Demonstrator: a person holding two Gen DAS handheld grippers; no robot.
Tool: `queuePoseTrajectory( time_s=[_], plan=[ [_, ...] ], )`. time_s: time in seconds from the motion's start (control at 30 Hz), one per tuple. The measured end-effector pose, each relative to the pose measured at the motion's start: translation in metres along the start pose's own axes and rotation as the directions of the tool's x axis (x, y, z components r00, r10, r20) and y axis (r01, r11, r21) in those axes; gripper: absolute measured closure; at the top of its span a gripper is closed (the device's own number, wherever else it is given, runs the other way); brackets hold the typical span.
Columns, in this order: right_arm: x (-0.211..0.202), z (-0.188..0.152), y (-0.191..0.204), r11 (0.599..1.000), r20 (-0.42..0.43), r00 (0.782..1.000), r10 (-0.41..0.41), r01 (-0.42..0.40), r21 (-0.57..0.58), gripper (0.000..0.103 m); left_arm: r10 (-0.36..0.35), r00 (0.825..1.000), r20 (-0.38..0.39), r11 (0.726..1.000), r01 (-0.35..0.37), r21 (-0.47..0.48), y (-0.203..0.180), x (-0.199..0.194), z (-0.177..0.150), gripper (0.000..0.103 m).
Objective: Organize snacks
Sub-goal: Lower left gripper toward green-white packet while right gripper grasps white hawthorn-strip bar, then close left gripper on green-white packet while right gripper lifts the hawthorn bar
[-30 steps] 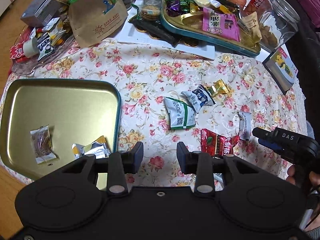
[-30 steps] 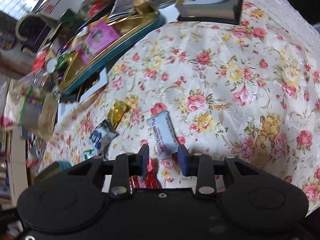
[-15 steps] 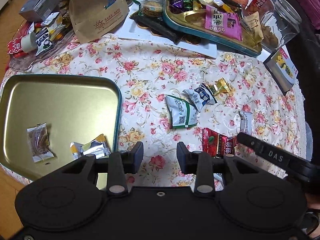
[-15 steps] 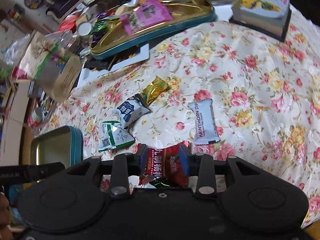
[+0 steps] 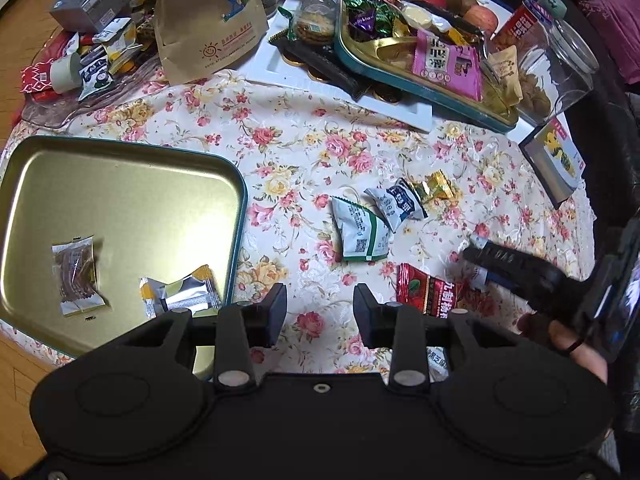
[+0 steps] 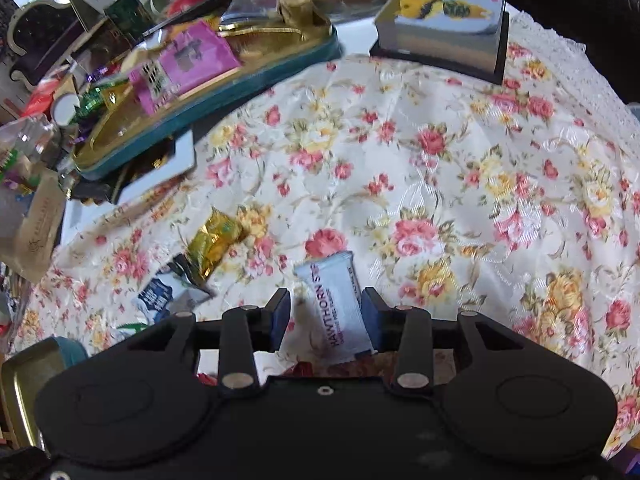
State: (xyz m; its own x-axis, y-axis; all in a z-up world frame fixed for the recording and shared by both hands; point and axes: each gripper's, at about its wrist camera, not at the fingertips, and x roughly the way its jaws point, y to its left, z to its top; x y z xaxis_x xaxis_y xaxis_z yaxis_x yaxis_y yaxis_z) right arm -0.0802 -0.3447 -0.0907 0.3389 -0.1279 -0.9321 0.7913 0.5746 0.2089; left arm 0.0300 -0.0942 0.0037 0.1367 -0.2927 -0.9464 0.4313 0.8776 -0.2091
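Far clutter (image 6: 120, 60) blurred

Both handheld grippers: matte black plastic bodies, wide flat housing with a shallow round recess on each side. Left gripper (image 5: 320, 312): two black finger arms, each pinned by a silver round rivet, small silver screw at centre of the housing edge, black rectangular pads. Right gripper (image 6: 324, 314): same build, but pads are dark blue. Seen from the left wrist view, its finger (image 5: 496, 258) carries raised lettering "DAS". Person's hand (image 5: 568, 344) on the right unit wears a thin dark ring.
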Motion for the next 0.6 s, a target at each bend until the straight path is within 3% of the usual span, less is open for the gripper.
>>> queuePoseTrajectory(
  time_s=[0.1,0.17,0.27,0.47,0.6],
  plan=[
    [0.003,-0.006,0.007,0.998,0.002,1.000,-0.024,0.024,-0.058,0.060,0.000,1.000,0.006,1.000,0.000,-0.020,0.001,0.002,0.003,0.059],
    [0.003,-0.009,0.008,0.996,-0.006,0.999,-0.038,0.037,-0.082,0.074,0.005,1.000,0.007,0.999,-0.005,-0.034,0.000,0.006,0.004,0.059],
    [-0.001,-0.010,0.002,0.996,-0.013,0.999,-0.031,0.030,-0.082,0.080,0.019,1.000,0.003,0.999,-0.018,-0.049,-0.007,0.015,0.006,0.059],
    [-0.022,-0.009,-0.013,0.998,-0.034,0.998,0.055,-0.056,-0.027,0.080,0.052,0.998,0.028,0.998,-0.051,-0.029,-0.034,0.038,0.011,0.059],
    [-0.040,-0.011,-0.020,0.995,-0.015,0.995,0.100,-0.101,-0.020,0.080,0.146,0.984,0.102,0.988,-0.151,0.039,-0.059,0.055,0.014,0.059]
  ],
)
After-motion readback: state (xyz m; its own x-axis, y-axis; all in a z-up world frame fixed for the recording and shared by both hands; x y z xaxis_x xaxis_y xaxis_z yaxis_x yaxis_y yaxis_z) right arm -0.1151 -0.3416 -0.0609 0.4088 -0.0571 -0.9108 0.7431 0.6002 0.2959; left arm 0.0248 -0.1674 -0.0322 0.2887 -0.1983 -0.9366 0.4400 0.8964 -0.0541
